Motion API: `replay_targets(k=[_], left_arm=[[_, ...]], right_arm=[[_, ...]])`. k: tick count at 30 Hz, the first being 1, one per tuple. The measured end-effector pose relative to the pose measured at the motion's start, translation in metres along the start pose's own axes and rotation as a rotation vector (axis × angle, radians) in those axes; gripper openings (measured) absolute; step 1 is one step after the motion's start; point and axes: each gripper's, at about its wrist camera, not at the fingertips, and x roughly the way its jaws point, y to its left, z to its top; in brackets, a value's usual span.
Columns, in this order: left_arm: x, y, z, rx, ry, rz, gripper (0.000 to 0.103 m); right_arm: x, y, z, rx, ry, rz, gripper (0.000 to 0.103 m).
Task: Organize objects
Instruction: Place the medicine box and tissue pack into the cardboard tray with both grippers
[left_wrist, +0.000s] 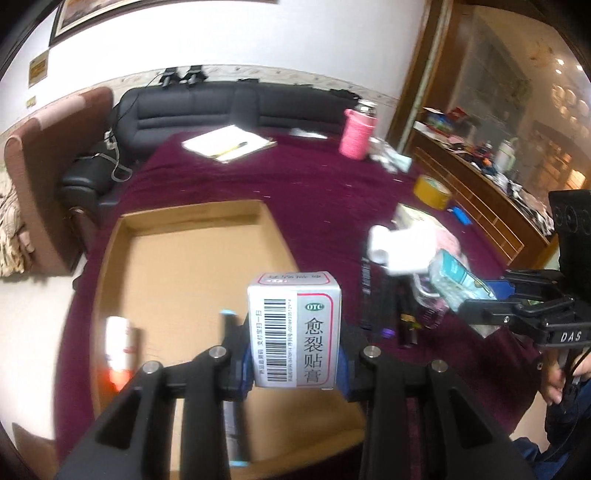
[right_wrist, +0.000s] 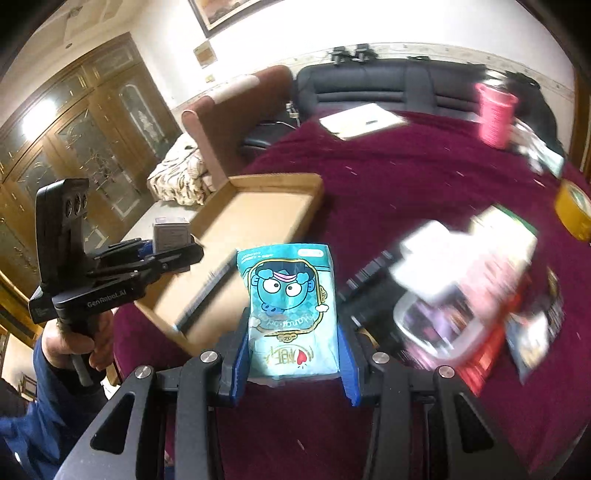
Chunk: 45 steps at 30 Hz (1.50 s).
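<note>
My left gripper (left_wrist: 295, 354) is shut on a grey-white medicine box (left_wrist: 293, 328) with a barcode, held upright over the near part of the shallow cardboard tray (left_wrist: 122, 236). The same box (right_wrist: 171, 234) shows in the right wrist view, in the left gripper (right_wrist: 173, 254) above the tray (right_wrist: 295, 181). My right gripper (right_wrist: 295, 354) is shut on a teal cartoon pouch (right_wrist: 291, 310), held above the maroon cloth just right of the tray. That pouch (left_wrist: 458, 280) also shows at the right of the left wrist view, in the right gripper (left_wrist: 476, 306).
A red-white tube (left_wrist: 120, 345) and a dark flat item lie in the tray. A pile of packets, a white bottle (left_wrist: 395, 251) and black sticks sits right of it. Farther back are yellow tape (left_wrist: 432, 192), a pink cup (left_wrist: 356, 131) and a notepad (left_wrist: 229, 142).
</note>
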Motion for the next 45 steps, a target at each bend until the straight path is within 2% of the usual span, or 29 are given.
replay_targets(k=[4,10,15,20,30,31,36,42,45], left_arm=[[0.014,0.035,0.02,-0.064,0.039,0.018,0.033],[0.059,0.077,0.038,-0.147,0.113,0.074,0.033],[0.097,0.099,0.047,-0.21,0.183,0.08,0.033],[0.114,0.112,0.049,-0.241,0.205,0.083,0.032],[0.123,0.123,0.049,-0.264,0.21,0.1,0.034],[0.123,0.124,0.049,-0.267,0.21,0.104,0.036],[0.12,0.129,0.049,-0.283,0.197,0.128,0.057],[0.105,0.125,0.048,-0.279,0.165,0.13,0.063],[0.096,0.121,0.046,-0.282,0.146,0.136,0.065]], right_arm=[[0.043,0.02,0.036,-0.002,0.032,0.008,0.045],[0.118,0.027,0.082,0.035,0.082,-0.049,0.045],[0.166,0.025,0.099,0.046,0.112,-0.11,0.045],[0.195,0.027,0.103,0.023,0.13,-0.15,0.046],[0.203,0.03,0.102,-0.019,0.095,-0.202,0.054],[0.202,0.029,0.101,-0.015,0.092,-0.198,0.054],[0.2,0.023,0.103,0.015,0.086,-0.159,0.057],[0.19,0.016,0.101,0.073,0.069,-0.073,0.059],[0.183,0.016,0.1,0.08,0.061,-0.069,0.062]])
